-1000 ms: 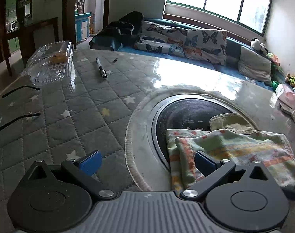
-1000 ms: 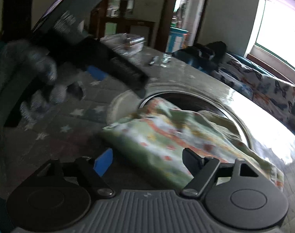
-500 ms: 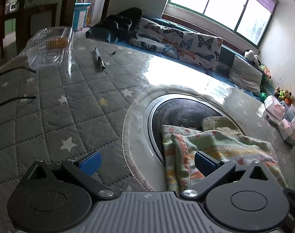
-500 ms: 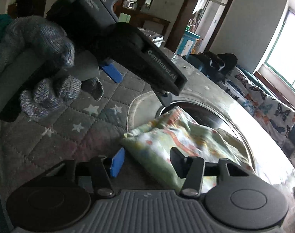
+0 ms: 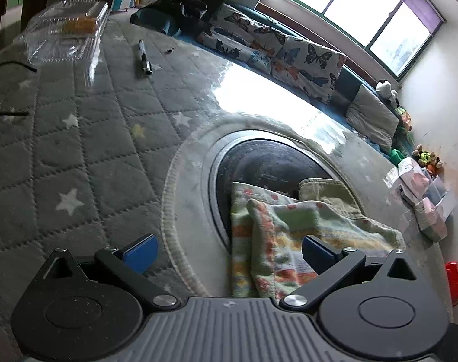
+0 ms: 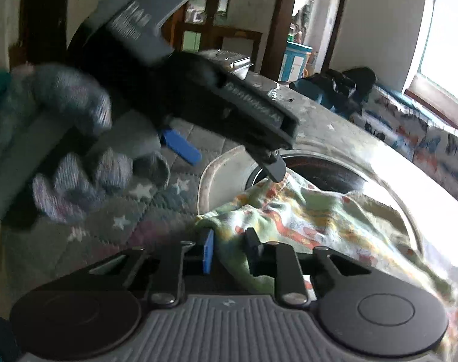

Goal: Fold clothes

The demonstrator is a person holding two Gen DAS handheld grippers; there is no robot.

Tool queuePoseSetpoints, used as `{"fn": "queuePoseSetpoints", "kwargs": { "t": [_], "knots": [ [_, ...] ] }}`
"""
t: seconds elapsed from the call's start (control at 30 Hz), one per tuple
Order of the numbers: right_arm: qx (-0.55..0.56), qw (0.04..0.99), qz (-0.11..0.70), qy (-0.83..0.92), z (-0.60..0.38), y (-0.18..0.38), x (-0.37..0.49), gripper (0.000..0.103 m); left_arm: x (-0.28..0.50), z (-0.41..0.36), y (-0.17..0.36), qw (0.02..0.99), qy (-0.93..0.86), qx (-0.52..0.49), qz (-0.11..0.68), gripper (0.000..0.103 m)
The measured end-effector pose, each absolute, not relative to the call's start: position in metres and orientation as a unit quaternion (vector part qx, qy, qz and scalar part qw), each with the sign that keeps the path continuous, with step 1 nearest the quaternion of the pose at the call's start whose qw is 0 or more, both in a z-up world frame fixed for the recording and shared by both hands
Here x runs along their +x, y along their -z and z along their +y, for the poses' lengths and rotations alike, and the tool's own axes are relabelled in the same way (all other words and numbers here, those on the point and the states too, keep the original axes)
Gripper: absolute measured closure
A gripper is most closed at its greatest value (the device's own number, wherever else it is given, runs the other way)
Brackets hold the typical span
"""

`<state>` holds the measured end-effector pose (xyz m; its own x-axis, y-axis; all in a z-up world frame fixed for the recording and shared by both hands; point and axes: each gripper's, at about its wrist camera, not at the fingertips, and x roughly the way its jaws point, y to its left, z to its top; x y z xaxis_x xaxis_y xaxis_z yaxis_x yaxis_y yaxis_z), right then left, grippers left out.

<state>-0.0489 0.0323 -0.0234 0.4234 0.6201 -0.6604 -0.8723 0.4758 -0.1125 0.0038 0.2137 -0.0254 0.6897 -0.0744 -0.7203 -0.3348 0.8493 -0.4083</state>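
Observation:
A pale green patterned cloth [image 5: 292,229] lies crumpled over the dark round inset [image 5: 268,163] of the table. My left gripper [image 5: 229,252] is open, its jaws wide apart, with the cloth's near edge between them and the right pad over the fabric. In the right wrist view my right gripper [image 6: 229,253] is shut on a corner of the cloth [image 6: 313,217]. The left gripper [image 6: 229,126], held by a gloved hand [image 6: 87,138], hangs above the cloth's far edge.
A quilted grey star-print cover [image 5: 78,132] lies under glass on the table. A clear plastic box [image 5: 65,30] and a pen-like tool [image 5: 144,57] sit at the far left. Tissue packs [image 5: 422,193] stand at the right edge. A cushioned bench [image 5: 289,48] runs behind.
My right gripper has closed from open onto the cloth's corner. The left gripper has stayed open and tilted, shifting slightly over the cloth.

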Motion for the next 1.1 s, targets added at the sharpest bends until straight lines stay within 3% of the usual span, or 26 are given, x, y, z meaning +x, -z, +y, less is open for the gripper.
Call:
{"fn": "queuePoseSetpoints", "kwargs": {
  "t": [0.33,0.57,0.7,0.73,0.8,0.83,0.93,1.0,1.1],
  "knots": [
    [-0.116,0.830,0.282,-0.466,-0.008,-0.010,-0.029,0.090,0.009,0.211,0.027,0.858,-0.065,-0.326,0.392,0.002],
    [-0.105,0.831,0.281,-0.468,-0.020,-0.010,-0.029,0.091,0.013,0.206,0.032,0.834,-0.054,-0.394,0.382,0.007],
    [-0.106,0.831,0.280,-0.470,-0.021,-0.008,-0.029,0.091,0.017,0.201,0.037,0.823,-0.039,-0.410,0.391,0.029],
    [-0.106,0.831,0.279,-0.470,-0.021,-0.007,-0.029,0.091,0.017,0.200,0.038,0.823,-0.041,-0.412,0.390,0.038],
    [-0.106,0.830,0.278,-0.471,-0.021,-0.006,-0.029,0.091,0.019,0.201,0.042,0.815,-0.036,-0.423,0.395,0.068],
    [-0.106,0.830,0.278,-0.472,-0.021,-0.005,-0.029,0.091,0.019,0.202,0.047,0.808,-0.035,-0.431,0.401,0.077],
    [-0.096,0.827,0.288,-0.473,-0.026,-0.001,-0.025,0.086,0.020,0.199,0.049,0.812,-0.037,-0.418,0.406,0.088],
    [-0.085,0.830,0.290,-0.468,-0.031,-0.001,-0.022,0.080,0.020,0.197,0.049,0.815,-0.038,-0.410,0.407,0.088],
    [-0.069,0.841,0.292,-0.449,-0.046,-0.004,-0.014,0.078,0.021,0.197,0.048,0.818,-0.038,-0.404,0.408,0.090]
  ]
}}
